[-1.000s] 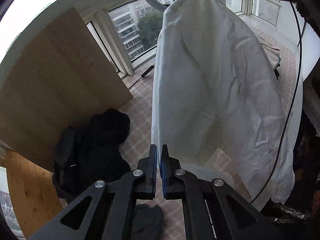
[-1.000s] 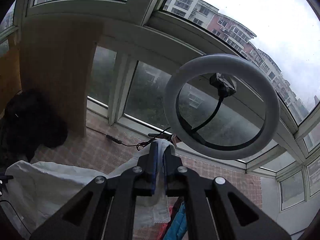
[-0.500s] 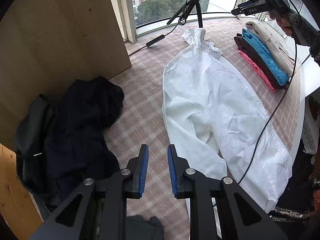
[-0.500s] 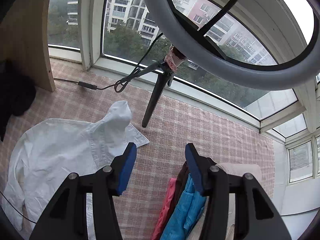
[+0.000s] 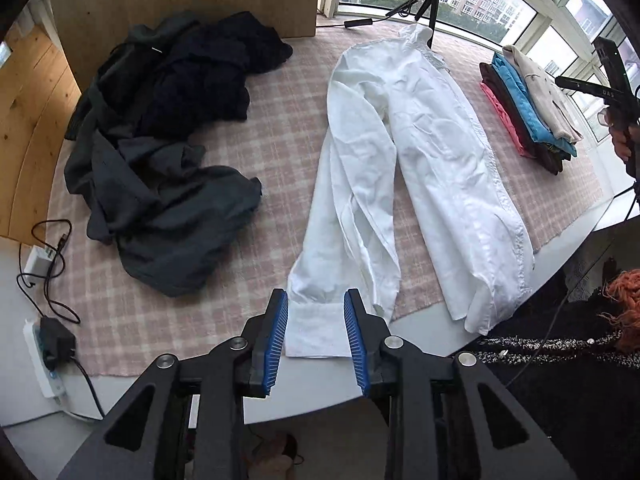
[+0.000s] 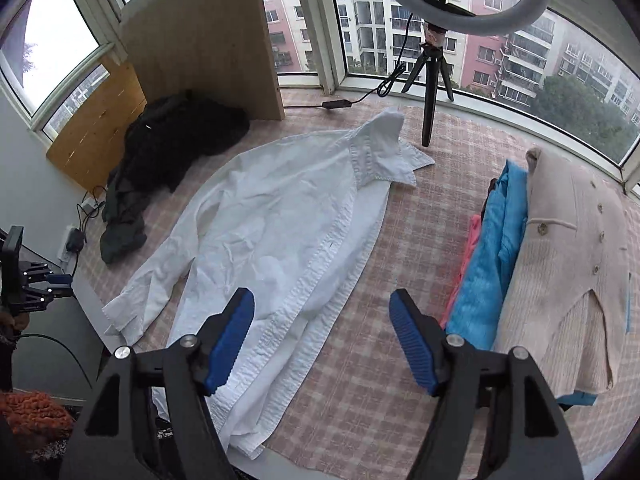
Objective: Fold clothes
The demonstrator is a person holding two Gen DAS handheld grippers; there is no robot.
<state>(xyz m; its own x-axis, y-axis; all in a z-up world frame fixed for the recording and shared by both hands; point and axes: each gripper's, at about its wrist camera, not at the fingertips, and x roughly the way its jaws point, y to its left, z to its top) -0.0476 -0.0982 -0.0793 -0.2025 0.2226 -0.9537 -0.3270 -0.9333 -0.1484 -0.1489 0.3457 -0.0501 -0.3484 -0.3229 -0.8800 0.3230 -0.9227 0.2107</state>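
Both grippers clenched a second ago, white shirt [image 5: 404, 160] hanging from the right one. Now left gripper [image 5: 316, 338] released, jaws just opening, sleeve cuff seen between them, unpressed. Right gripper [image 6: 322, 340] released, jaws just opening wide, empty. Shirt flat on checked cloth [image 6: 360, 364] ahead of both. Folded stack [image 6: 532, 264] right of right jaws; dark clothes heap [image 5: 160, 140] beyond-left of left jaws.

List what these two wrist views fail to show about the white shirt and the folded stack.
- White shirt: its hem runs past the table edge in the left wrist view; in the right wrist view the right gripper covers its lower part.
- Second sleeve: tucked out of sight in both views.
- Folded stack: the cream cardigan hides the lower garments; count unclear.
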